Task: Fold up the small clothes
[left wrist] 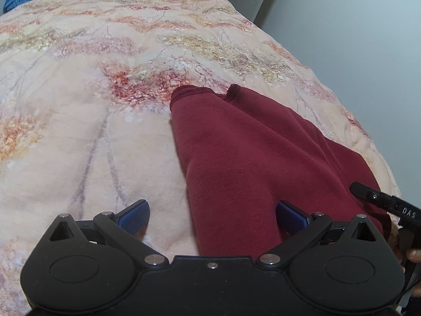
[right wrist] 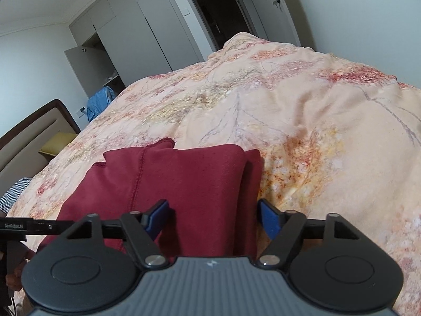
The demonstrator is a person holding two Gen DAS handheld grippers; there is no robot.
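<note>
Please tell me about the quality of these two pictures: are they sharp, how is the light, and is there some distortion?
Left wrist view: sharp, soft even light, the bed cover bulges from fisheye bending, dark corners; the red garment shows its knit clearly. Right wrist view: also sharp, wardrobe lines curve, faint shadow under the right claw on the cloth.

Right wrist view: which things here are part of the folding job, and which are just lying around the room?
Part of the job:
dark red garment, lying partly folded
bedspread, the folding surface
right gripper, open over the garment
left gripper, open

Lying about:
blue cloth by the wardrobe
yellow cushion
checked fabric
</note>
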